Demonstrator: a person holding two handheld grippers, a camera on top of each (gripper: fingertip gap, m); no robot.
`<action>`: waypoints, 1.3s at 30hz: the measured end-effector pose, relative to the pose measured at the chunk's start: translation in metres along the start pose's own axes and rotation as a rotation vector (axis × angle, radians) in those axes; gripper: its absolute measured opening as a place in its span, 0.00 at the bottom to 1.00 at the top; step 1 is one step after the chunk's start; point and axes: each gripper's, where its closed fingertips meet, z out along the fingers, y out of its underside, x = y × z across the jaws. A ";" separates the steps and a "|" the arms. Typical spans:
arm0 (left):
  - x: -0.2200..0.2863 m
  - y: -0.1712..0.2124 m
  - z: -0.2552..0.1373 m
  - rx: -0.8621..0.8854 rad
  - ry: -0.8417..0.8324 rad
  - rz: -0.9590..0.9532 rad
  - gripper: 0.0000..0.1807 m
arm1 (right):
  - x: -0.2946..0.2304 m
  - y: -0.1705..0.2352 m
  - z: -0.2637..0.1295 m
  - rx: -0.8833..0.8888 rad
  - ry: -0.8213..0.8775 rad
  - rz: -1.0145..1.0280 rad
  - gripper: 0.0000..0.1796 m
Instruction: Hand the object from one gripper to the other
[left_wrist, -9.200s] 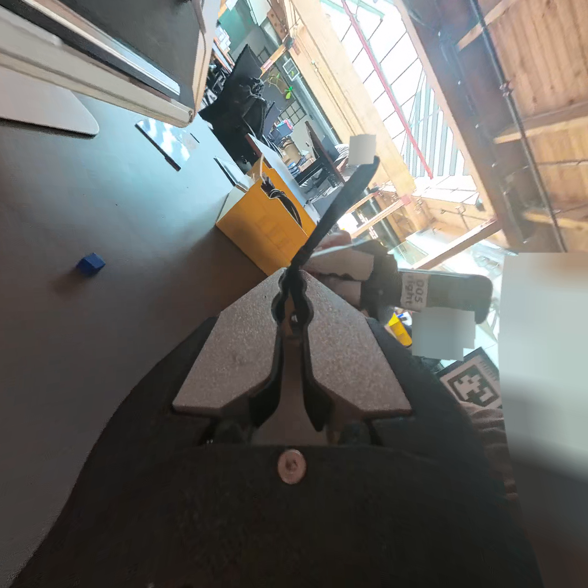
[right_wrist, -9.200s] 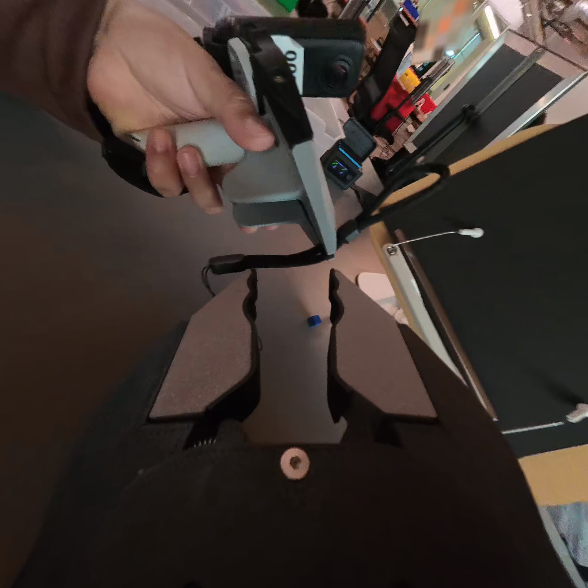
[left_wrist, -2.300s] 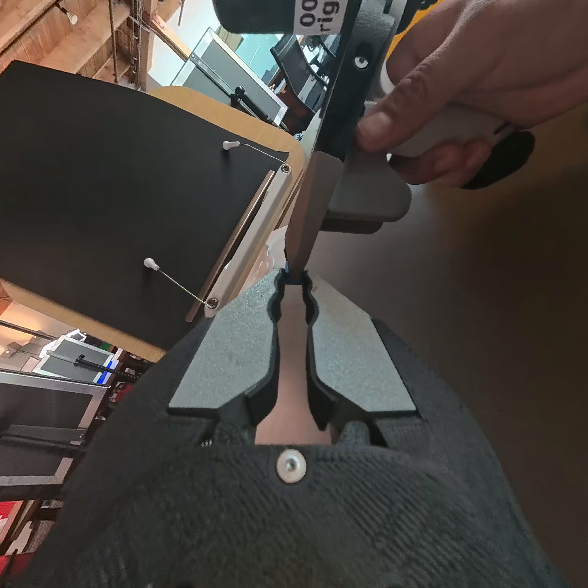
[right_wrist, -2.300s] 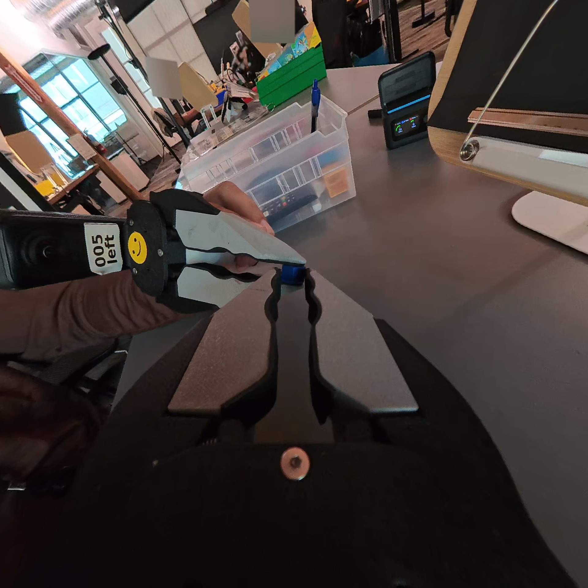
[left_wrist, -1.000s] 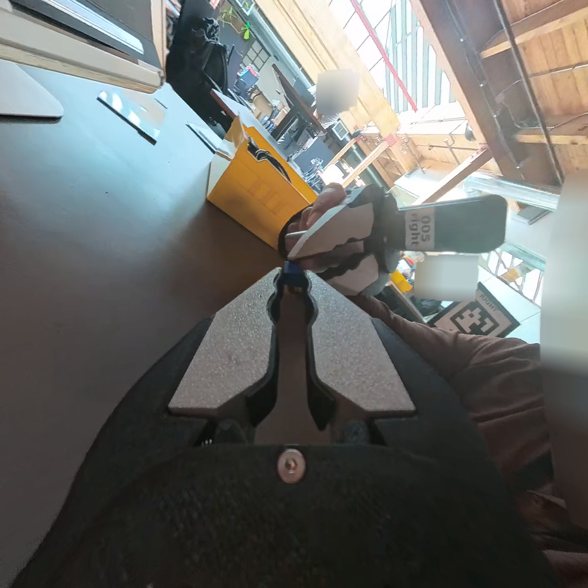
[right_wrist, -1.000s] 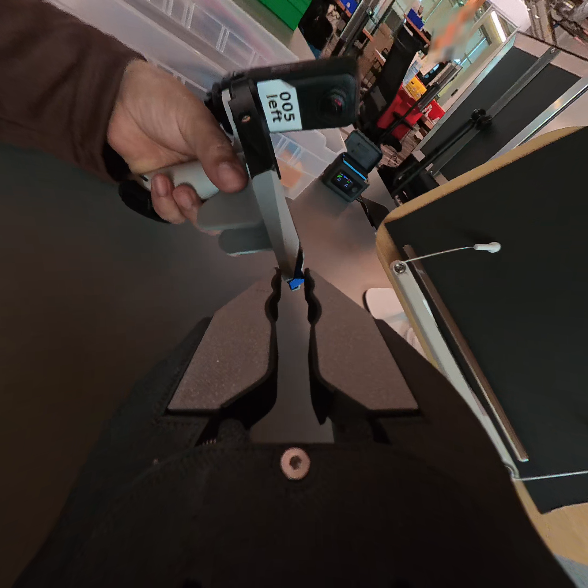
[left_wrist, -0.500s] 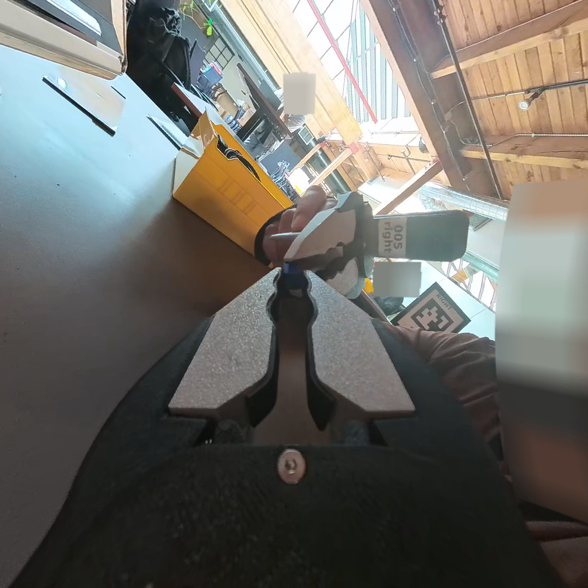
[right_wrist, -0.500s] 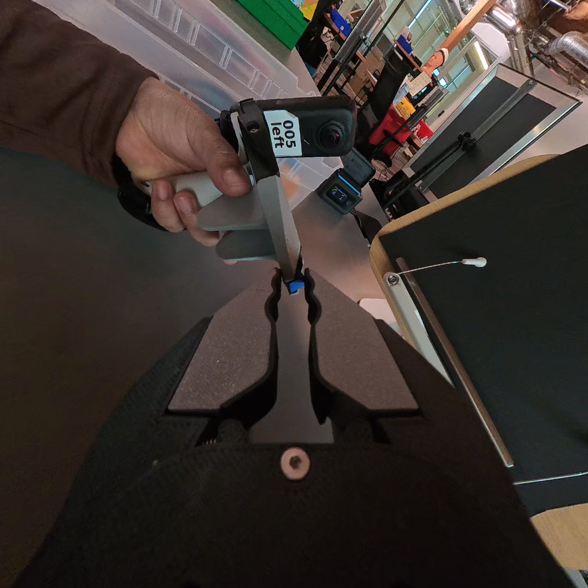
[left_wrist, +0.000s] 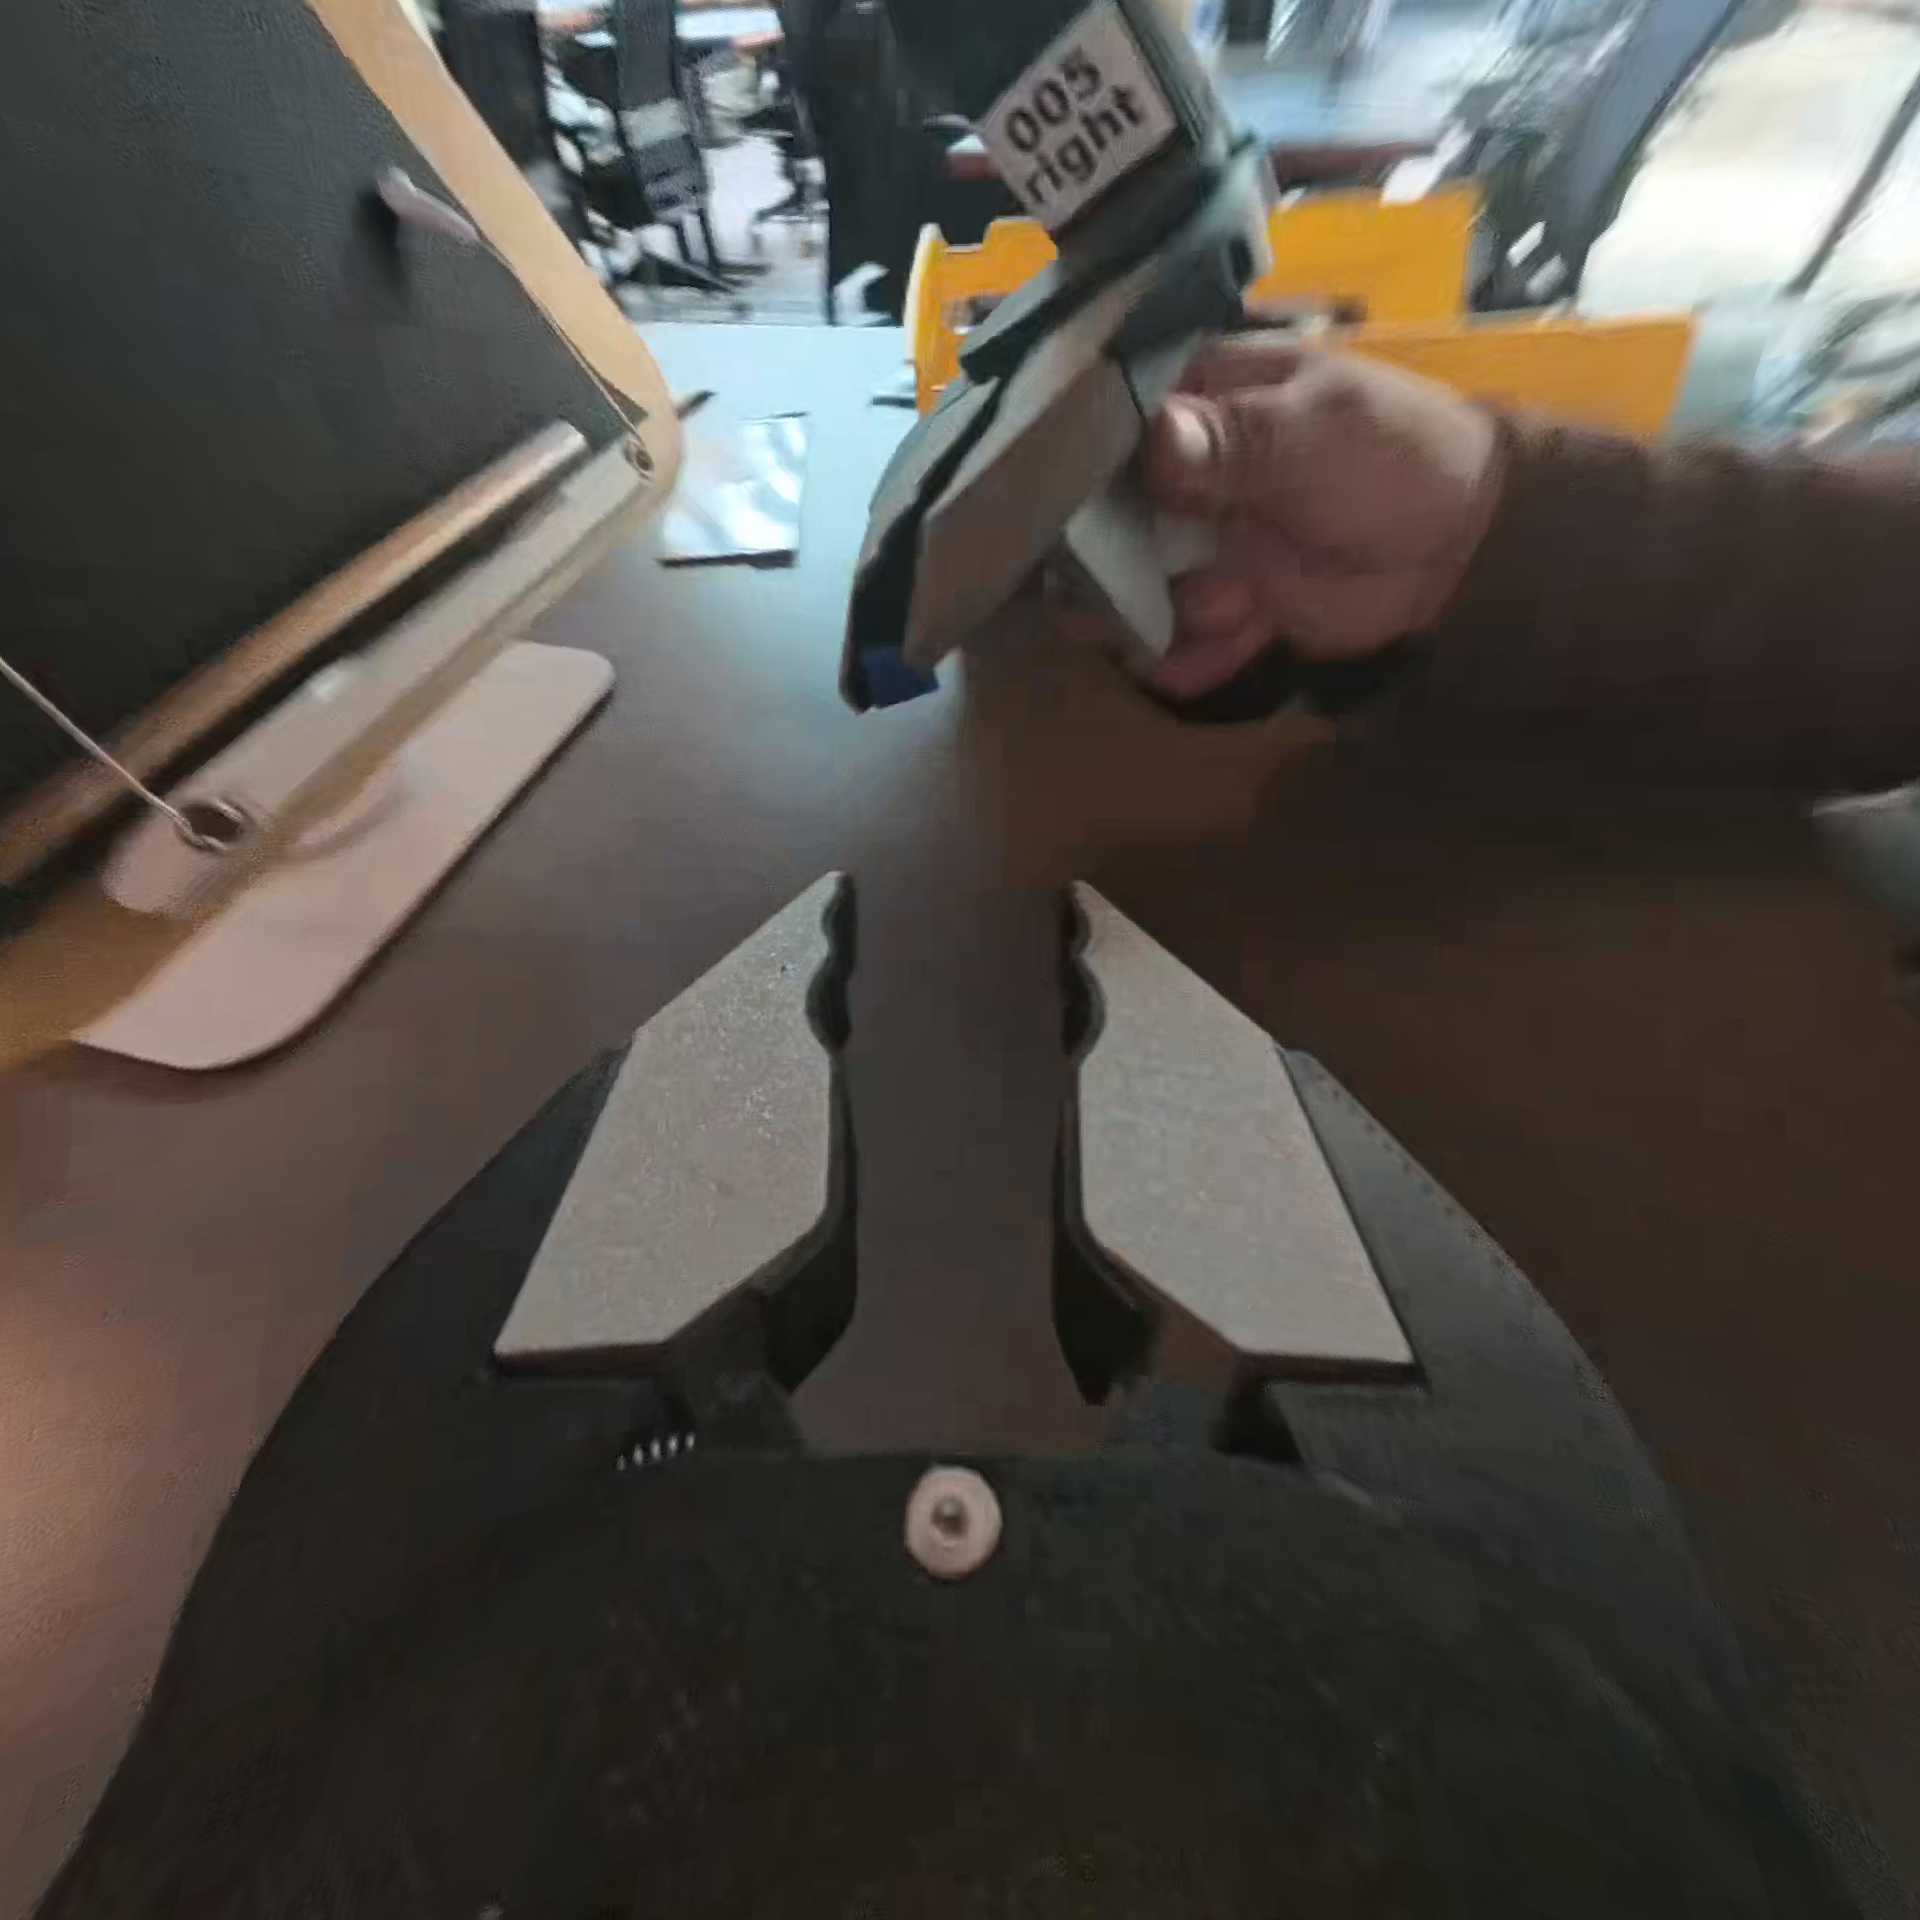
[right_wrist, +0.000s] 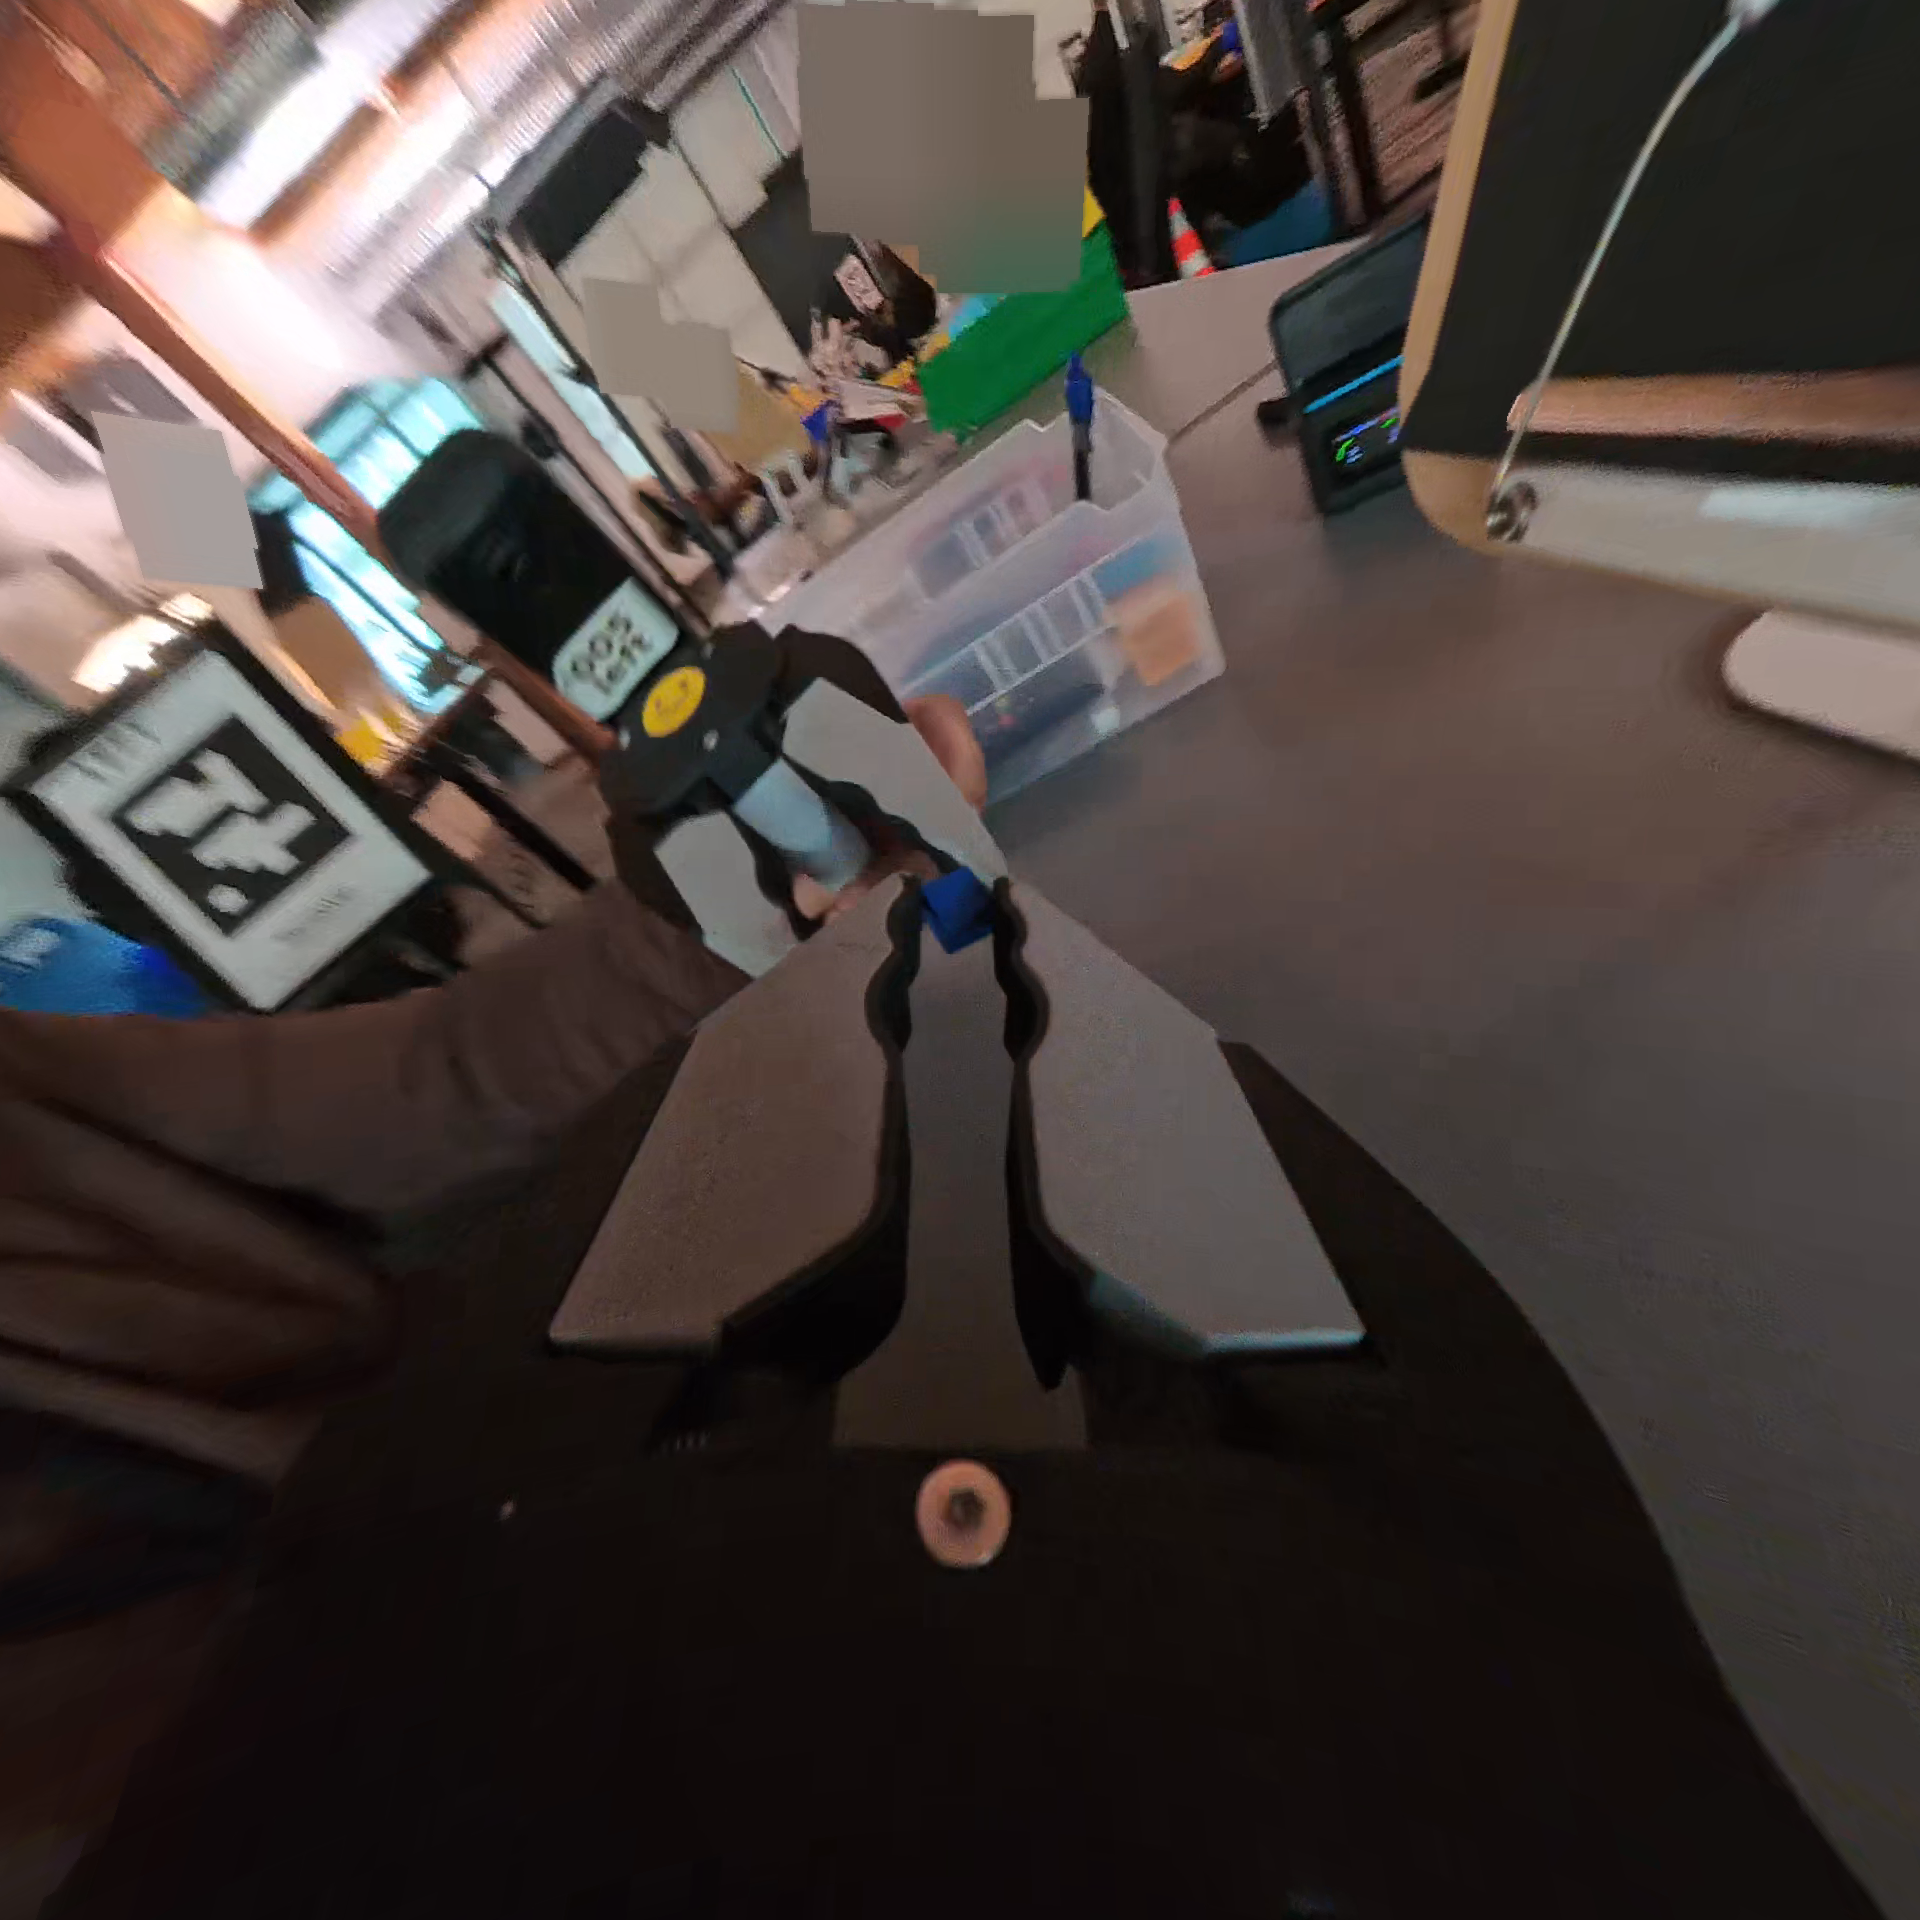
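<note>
A small blue cube (right_wrist: 958, 910) sits pinched between the tips of my right gripper (right_wrist: 954, 906), which is shut on it. In the left wrist view the right gripper (left_wrist: 888, 681) hangs above the dark table with the blue cube (left_wrist: 896, 673) at its tips, held by a hand (left_wrist: 1320, 520). My left gripper (left_wrist: 956, 914) is open and empty, its fingers wide apart, below and short of the cube. In the right wrist view the left gripper (right_wrist: 831, 821) shows open just behind the cube.
A black board on a stand with a flat foot (left_wrist: 312, 831) stands at the left of the dark table (left_wrist: 727, 779). A yellow box (left_wrist: 1455, 301) is at the back. A clear plastic organiser (right_wrist: 1049, 613) and a small dark device (right_wrist: 1340, 416) stand farther off.
Half a second ago both grippers were shut on the cube. My left gripper has opened and drawn back; the cube stays in the right gripper. Both views have swung round.
</note>
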 end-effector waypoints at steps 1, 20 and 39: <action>0.000 -0.001 0.002 0.005 -0.052 0.070 0.19 | 0.001 0.002 -0.001 -0.006 -0.021 0.032 0.06; 0.001 -0.022 0.005 0.068 -0.249 0.367 0.06 | -0.022 0.015 0.013 -0.056 -0.212 0.167 0.06; 0.001 -0.027 0.002 0.104 -0.276 0.396 0.06 | -0.020 0.012 0.012 -0.020 -0.260 0.255 0.06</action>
